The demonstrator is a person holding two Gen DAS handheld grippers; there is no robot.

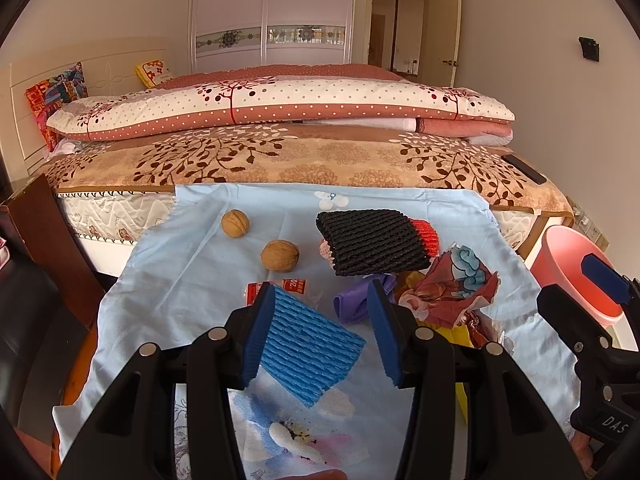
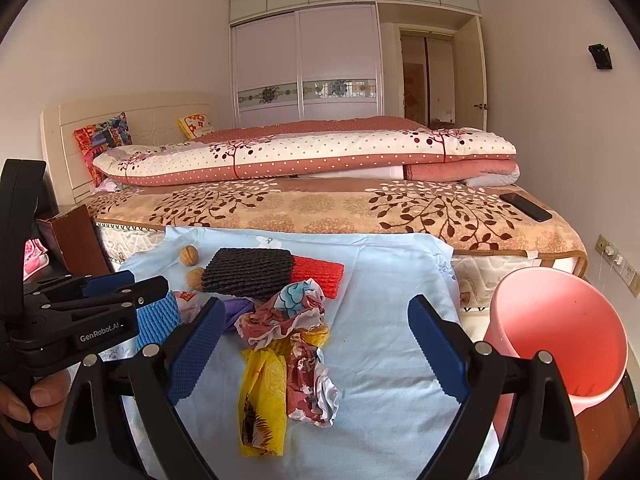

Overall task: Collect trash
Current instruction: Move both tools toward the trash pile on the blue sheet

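Blue foam net between parted left gripper pads, ungripped — right gripper wide, empty. Pink bin apparently bare; wrappers, black net, walnuts uncollected — barely started.

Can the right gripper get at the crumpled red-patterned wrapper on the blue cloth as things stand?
Probably yes. The right gripper is open, and the crumpled red-patterned wrapper lies between its spread fingers on the light blue cloth, uncovered. The left gripper sits off to the side.
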